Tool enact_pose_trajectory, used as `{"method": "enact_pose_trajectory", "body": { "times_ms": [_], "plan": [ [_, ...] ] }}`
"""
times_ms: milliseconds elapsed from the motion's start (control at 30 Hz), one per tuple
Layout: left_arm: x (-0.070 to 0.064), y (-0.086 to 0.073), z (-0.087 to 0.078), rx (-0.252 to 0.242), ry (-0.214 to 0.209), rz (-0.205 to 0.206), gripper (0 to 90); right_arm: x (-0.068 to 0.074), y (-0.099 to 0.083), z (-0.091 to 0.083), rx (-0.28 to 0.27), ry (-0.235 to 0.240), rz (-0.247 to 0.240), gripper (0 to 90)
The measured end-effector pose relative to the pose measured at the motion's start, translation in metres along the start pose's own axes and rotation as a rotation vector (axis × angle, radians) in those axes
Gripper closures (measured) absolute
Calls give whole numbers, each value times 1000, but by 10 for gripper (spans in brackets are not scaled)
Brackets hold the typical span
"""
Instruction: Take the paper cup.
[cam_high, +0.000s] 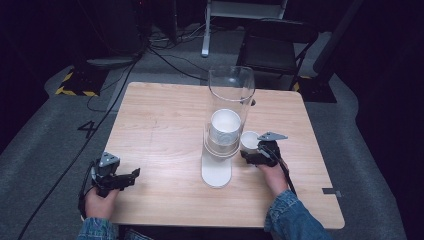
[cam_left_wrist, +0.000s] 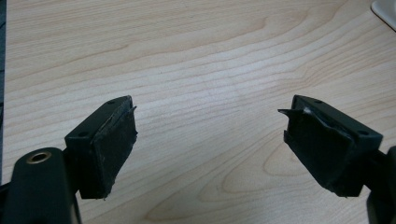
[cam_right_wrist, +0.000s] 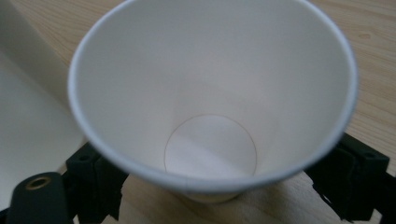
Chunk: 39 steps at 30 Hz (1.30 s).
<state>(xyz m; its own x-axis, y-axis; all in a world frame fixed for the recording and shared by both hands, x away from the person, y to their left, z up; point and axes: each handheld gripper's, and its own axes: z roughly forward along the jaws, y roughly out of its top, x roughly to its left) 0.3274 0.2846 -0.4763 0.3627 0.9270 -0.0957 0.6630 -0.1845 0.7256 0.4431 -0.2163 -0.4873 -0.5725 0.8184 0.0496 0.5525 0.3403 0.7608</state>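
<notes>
The paper cup (cam_right_wrist: 212, 98) sits closest to the lens in the right gripper view, mouth toward the camera, empty and clean inside, with a black jaw on either side of its lower wall. The jaws of the right gripper (cam_high: 256, 150) look closed onto the cup; whether the pads press firmly or only bracket it is hard to say, since the rim hides the contact.

The tabletop (cam_high: 165, 125), pale wood grain, carries everything. On it, near the middle, stands a tall clear tube dispenser (cam_high: 230, 95) on a white base (cam_high: 216, 175), holding a stack of white cups (cam_high: 224, 131) in its lower part. The held cup is just to the right of that tube, upright at the gripper's tip, near the tube's lower end.

The left gripper (cam_high: 131, 176) rests near the tabletop's near-left corner, well apart from the dispenser; its jaws stand wide with nothing between them and bare wood beneath.

As a judgement: one cup appears separated from the stack and in hand, so the drawing-out step looks done. What is left is to carry it clear of the dispenser and set it down on open tabletop, the left gripper having no part so far.
</notes>
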Motion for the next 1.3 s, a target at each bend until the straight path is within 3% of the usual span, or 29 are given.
{"method": "enact_pose_trajectory", "body": {
  "times_ms": [67, 233, 333, 567, 767, 967, 1033, 1133, 1300],
  "plan": [
    [0, 1, 1, -1, -2, -1, 167, 1, 1, -7, -8, -4, -13, 84],
    [-1, 3, 3, -1, -8, 0, 167, 5, 6, -28, -45, -13, -50, 74],
    [-2, 4, 4, -2, -11, 5, 167, 2, 8, -44, -83, -9, -43, 64],
    [-3, 7, 5, -1, -16, 5, 167, -16, 5, -83, -138, 8, -24, 64],
    [-1, 12, 6, -10, -16, 11, 166, -36, -3, -109, -184, -28, -18, 61],
    [0, 17, 10, -13, -19, 6, 167, -52, -6, -127, -150, -57, 0, 70],
    [0, 18, 11, -21, -17, 6, 167, -59, -9, -131, -126, -45, 10, 104],
    [2, 20, 12, -22, -17, 11, 167, -69, -14, -135, -134, -29, 42, 149],
    [5, 21, 11, -28, -14, 1, 167, -81, -20, -143, -142, -83, 37, 145]
  ]
}}
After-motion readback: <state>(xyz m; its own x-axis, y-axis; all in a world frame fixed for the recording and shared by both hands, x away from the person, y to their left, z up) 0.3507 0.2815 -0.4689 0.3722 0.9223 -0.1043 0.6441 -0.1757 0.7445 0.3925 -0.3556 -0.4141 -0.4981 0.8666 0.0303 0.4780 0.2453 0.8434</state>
